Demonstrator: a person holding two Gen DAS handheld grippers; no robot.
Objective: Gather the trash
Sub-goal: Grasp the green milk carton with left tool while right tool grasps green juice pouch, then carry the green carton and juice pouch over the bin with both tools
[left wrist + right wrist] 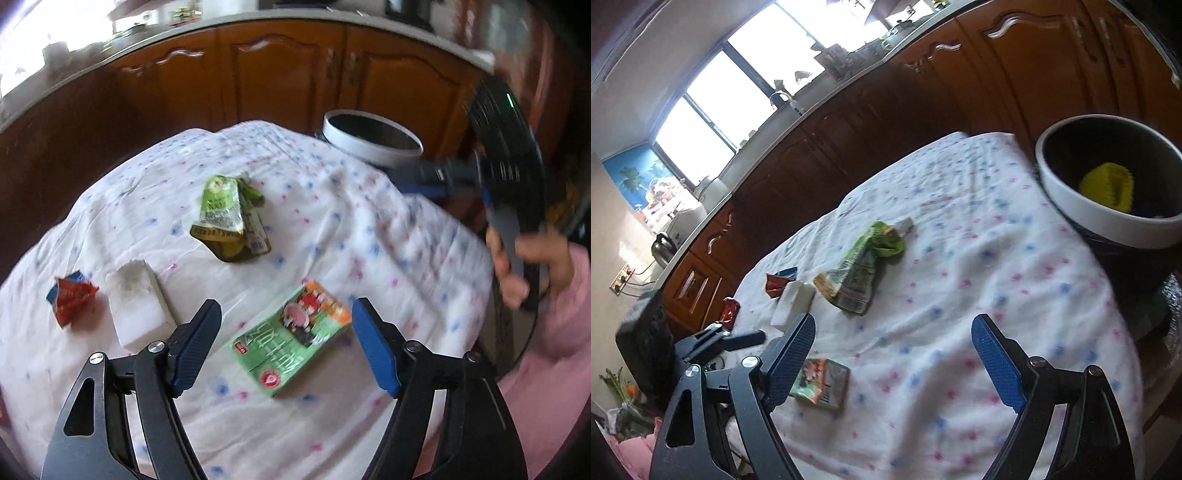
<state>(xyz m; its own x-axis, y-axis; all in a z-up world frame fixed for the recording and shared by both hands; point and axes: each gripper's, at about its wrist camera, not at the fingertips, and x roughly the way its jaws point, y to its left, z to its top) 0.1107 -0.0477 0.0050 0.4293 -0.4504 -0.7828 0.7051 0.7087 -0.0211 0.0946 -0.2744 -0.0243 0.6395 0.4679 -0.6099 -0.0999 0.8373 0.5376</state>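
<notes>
A table draped in a white cloth (351, 221) sprinkled with blue and pink dots is seen from both wrist cameras, with brown wooden cabinets (288, 70) behind it. The left gripper (286, 341) is held with its jaws spread wide and nothing gripped; a green tea box (291, 338) lies flat on the cloth in the gap between the blue pads, untouched by either. To the left of the box a white foam block (138, 306) is found, and further left a crumpled red and blue wrapper (68, 295). Farther away, near the middle of the cloth, a crushed green pouch (229, 218) is lying. At the far right edge of the table a white-rimmed trash bin (373, 142) is placed, and in the right wrist view a yellow-green item (1108, 186) is seen inside the bin (1108, 225). The right gripper (894, 356) is likewise released, its jaws wide apart over bare cloth (960, 295), with the tea box (822, 384) just beside its left finger. In the left wrist view the person's right hand (524, 266), in a pink sleeve, is wrapped around the handle of the other gripper, heavily blurred.
</notes>
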